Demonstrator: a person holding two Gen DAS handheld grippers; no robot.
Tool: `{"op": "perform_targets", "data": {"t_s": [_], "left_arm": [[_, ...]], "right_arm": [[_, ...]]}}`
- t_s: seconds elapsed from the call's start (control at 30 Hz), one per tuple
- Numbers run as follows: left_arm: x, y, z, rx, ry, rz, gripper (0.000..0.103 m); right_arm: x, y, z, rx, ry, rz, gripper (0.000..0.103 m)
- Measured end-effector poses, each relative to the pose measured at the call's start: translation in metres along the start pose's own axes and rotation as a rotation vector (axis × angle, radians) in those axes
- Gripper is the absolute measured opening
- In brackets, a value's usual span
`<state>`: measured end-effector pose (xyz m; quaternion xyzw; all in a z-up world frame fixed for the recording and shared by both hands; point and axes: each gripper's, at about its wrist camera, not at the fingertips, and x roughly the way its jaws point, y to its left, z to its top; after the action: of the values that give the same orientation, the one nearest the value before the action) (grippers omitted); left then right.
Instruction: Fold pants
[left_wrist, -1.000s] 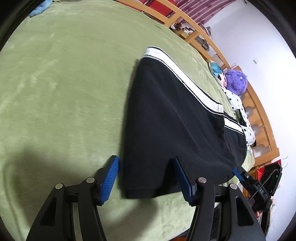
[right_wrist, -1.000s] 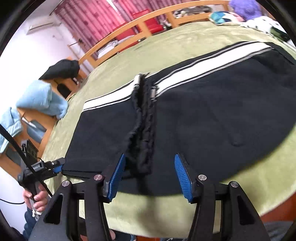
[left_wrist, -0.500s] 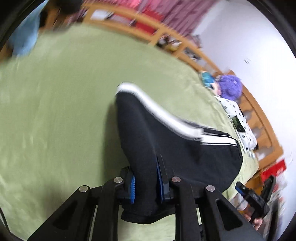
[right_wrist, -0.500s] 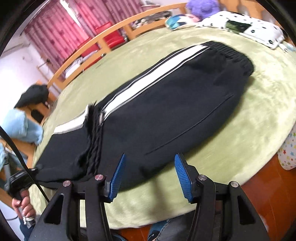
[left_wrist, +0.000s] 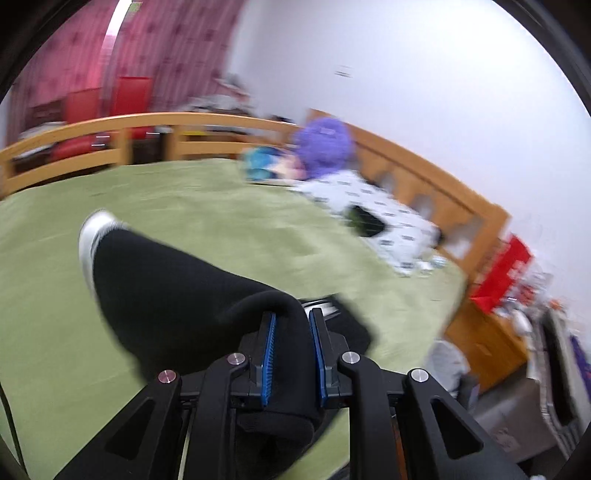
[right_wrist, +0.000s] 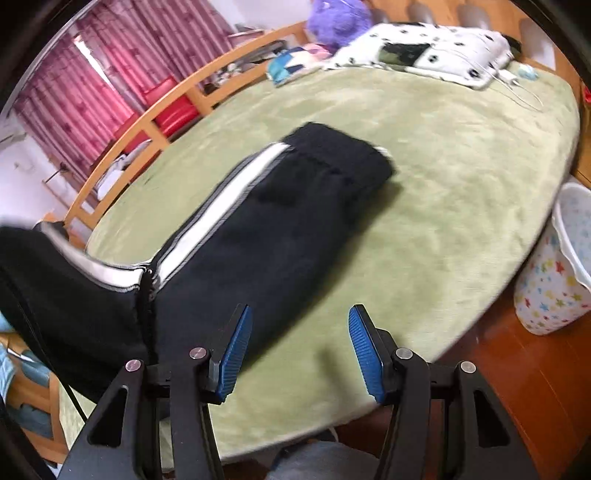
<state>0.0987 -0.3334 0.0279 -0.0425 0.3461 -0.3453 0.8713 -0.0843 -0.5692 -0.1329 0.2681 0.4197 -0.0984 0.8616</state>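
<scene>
Since a second ago the left gripper (left_wrist: 291, 349) has closed on the black pants (right_wrist: 258, 221) and lifted that end off the green bed (right_wrist: 461, 184); cloth is bunched between its blue fingers (left_wrist: 267, 350). The right gripper (right_wrist: 299, 349) hovers spread wide, holding nothing, the pants just left of it. Beyond lies a spotted pillow (right_wrist: 424, 48).

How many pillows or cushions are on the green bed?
2 that show: a white spotted pillow at the far side of the bed, and a blue patterned cushion to its left by the purple plush toy. More may be hidden.
</scene>
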Motion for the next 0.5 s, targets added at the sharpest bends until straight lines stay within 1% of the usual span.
{"op": "perform_targets", "data": {"t_s": [0.07,0.1,0.13,0.2,0.27,0.3,0.37,0.43,0.47,0.5], "left_arm": [[0.03,-0.029,0.009,0.042,0.019,-0.113,0.019],[0.037,-0.034,0.011,0.04,0.014,-0.158,0.02],[0.044,-0.035,0.011,0.024,0.014,-0.157,0.029],[0.051,-0.028,0.003,-0.003,0.032,-0.11,0.043],[0.056,-0.007,-0.012,-0.034,0.051,-0.092,0.043],[0.057,0.003,-0.021,-0.045,0.065,-0.066,0.043],[0.064,0.029,-0.04,-0.074,0.103,0.012,0.043],[0.068,0.055,-0.058,-0.12,0.139,0.07,0.044],[0.067,0.072,-0.071,-0.155,0.162,0.096,0.044],[0.066,0.088,-0.084,-0.188,0.184,0.114,0.044]], "right_arm": [[-0.003,-0.017,0.004,0.027,0.005,-0.023,0.055],[-0.004,-0.023,0.006,0.03,0.009,-0.031,0.055],[-0.004,-0.03,0.009,0.031,0.011,-0.038,0.055],[-0.007,-0.04,0.012,0.032,0.002,-0.035,0.055],[-0.007,-0.048,0.016,0.032,-0.007,-0.018,0.056],[-0.006,-0.051,0.017,0.035,-0.013,-0.004,0.056],[-0.004,-0.054,0.019,0.042,-0.029,0.026,0.056],[0.002,-0.053,0.026,0.05,-0.043,0.058,0.057],[0.005,-0.051,0.03,0.052,-0.052,0.075,0.057],[0.008,-0.048,0.036,0.054,-0.063,0.093,0.062]]}}
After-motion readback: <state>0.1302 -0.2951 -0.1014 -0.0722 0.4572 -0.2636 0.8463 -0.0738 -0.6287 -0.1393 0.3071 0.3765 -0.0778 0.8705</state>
